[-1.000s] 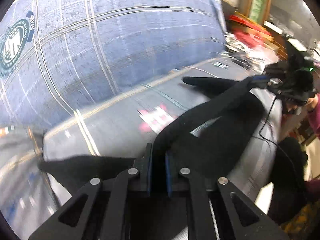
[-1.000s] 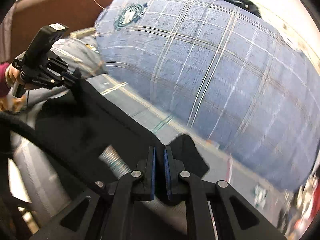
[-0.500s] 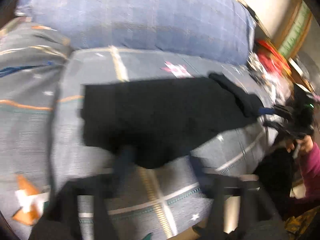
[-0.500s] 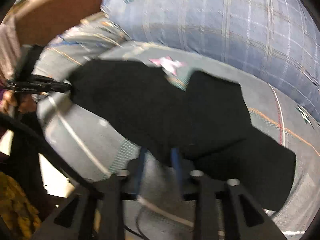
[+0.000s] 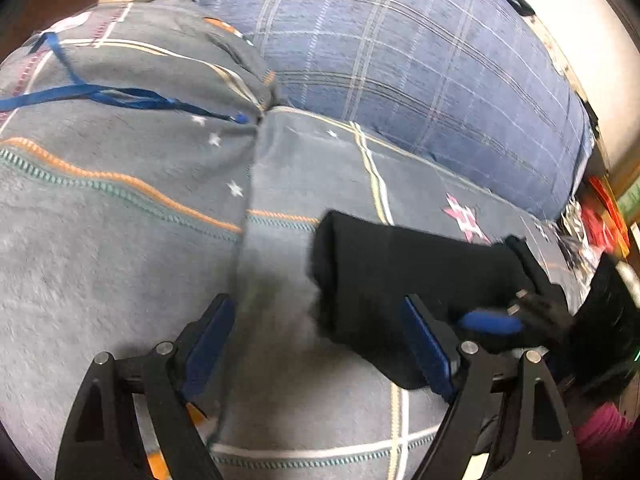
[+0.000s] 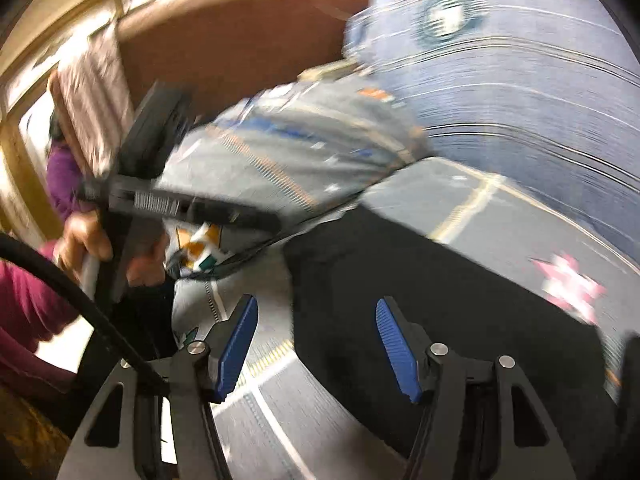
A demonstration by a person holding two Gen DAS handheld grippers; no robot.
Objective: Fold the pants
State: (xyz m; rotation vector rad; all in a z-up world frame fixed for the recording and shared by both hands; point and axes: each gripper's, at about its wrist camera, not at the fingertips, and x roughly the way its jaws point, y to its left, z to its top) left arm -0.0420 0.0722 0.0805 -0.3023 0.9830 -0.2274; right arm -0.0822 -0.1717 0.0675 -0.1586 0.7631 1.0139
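Your left gripper has its fingers spread wide and grips nothing; the grey patterned blanket lies bare between them; its right finger overlaps the near corner of the pants in the view, and contact there cannot be confirmed. The pants are black, folded into a compact rectangle, and lie flat on the blanket in front of the blue plaid cushion. Your right gripper is opening; the pants lie beneath and between its fingers, and the blue pads stand clear of the cloth; nothing is gripped. In the right wrist view your left gripper appears at left, blurred, beside the pants' left edge; a hand holds its handle.
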